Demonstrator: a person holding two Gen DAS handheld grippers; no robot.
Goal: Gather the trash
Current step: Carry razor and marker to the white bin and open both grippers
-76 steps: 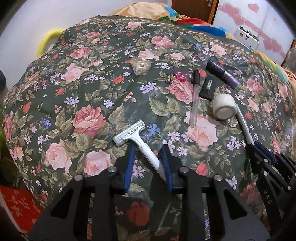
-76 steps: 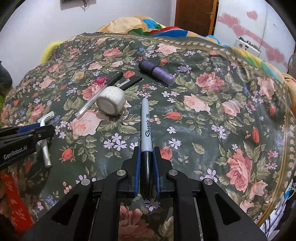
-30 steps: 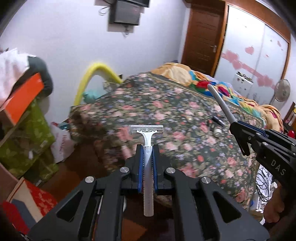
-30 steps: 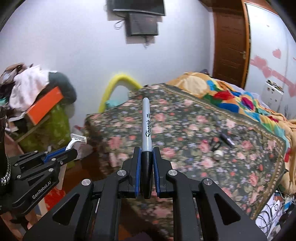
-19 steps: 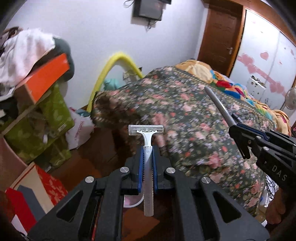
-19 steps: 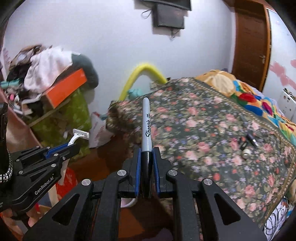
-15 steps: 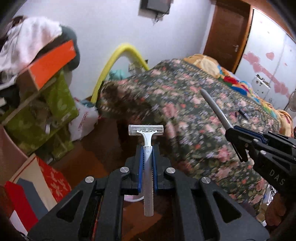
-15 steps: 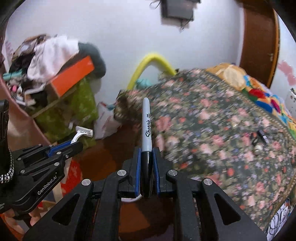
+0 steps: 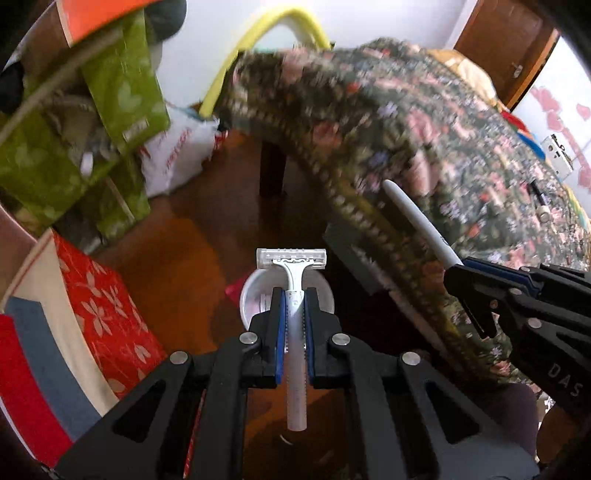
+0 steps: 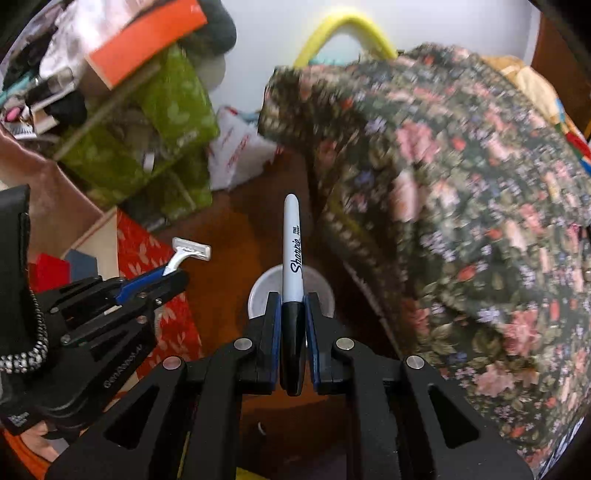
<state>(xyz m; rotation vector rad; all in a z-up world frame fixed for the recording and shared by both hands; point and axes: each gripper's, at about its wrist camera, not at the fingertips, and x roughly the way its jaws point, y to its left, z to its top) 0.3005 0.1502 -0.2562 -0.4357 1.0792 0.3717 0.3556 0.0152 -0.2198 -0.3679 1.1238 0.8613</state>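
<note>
My left gripper (image 9: 294, 295) is shut on a white disposable razor (image 9: 292, 260), head pointing forward. It hangs above a white round bin (image 9: 251, 295) on the brown floor. My right gripper (image 10: 292, 299) is shut on a Sharpie marker (image 10: 291, 247), held upright over the same white bin (image 10: 321, 284). The marker (image 9: 417, 221) and right gripper (image 9: 461, 269) show at the right of the left wrist view. The razor (image 10: 188, 253) and left gripper (image 10: 173, 277) show at the left of the right wrist view.
The bed with the dark floral cover (image 9: 424, 140) fills the right side, its edge close to the bin. A red patterned box (image 9: 103, 306) stands left of the bin. Green boxes (image 9: 122, 85), a white plastic bag (image 9: 177, 147) and a yellow hoop (image 9: 266, 22) lie beyond.
Both grippers have swung away from the bed and tilted down toward the floor, still holding the razor and the marker. The white bin has come into view beneath them.
</note>
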